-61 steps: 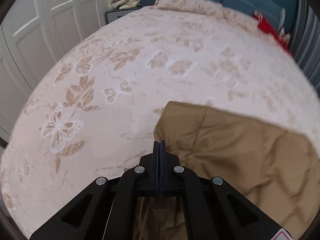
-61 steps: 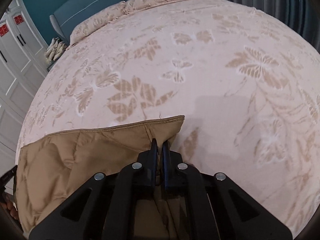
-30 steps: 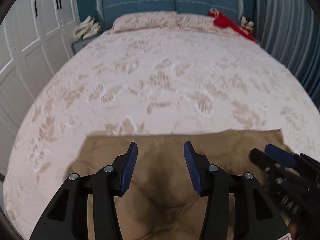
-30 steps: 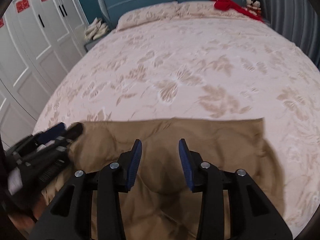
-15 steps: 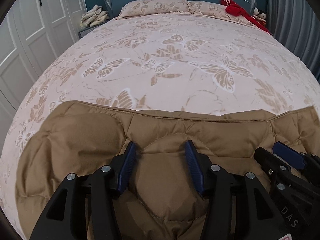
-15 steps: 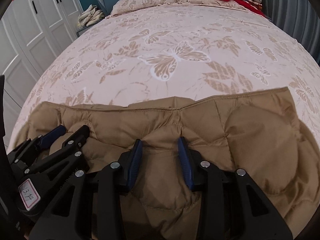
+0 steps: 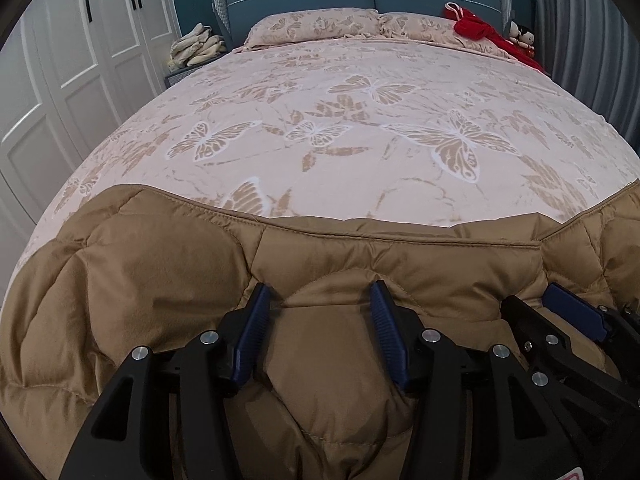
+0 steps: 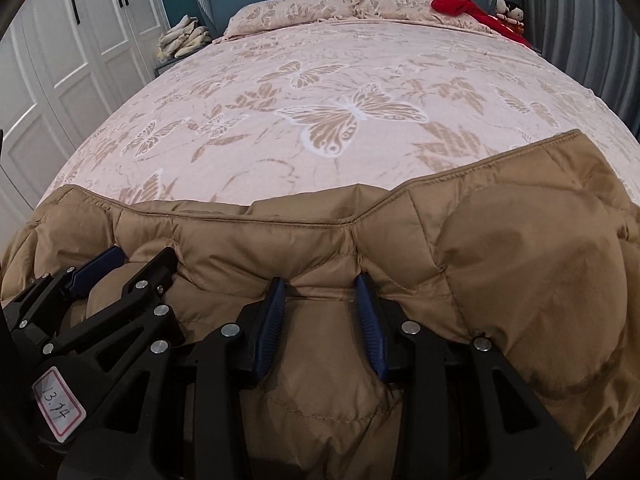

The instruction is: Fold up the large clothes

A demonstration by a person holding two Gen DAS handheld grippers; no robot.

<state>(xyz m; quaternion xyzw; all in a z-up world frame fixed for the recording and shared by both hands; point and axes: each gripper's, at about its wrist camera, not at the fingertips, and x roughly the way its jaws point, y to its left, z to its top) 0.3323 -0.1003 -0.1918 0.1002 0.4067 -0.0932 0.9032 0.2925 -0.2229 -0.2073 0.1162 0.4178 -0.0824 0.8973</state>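
At the foot of the bed [image 7: 360, 128] lies the tan padded coat [image 7: 140, 280]. Both tools — left tool [image 7: 320, 336], right tool [image 8: 320, 312] — press into it side by side, jaws spread, holding nothing. Next likely calls for pinching an edge; the far hem is free, with bare bedspread beyond.

Left gripper [image 7: 320, 300] and right gripper [image 8: 320, 290] spread, side by side

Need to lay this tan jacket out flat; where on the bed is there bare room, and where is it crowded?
Bare bedspread runs from the tan jacket up to the pillows. Crowded spots: the red garment at the far right corner, and the near edge, where left gripper and right gripper press the jacket.
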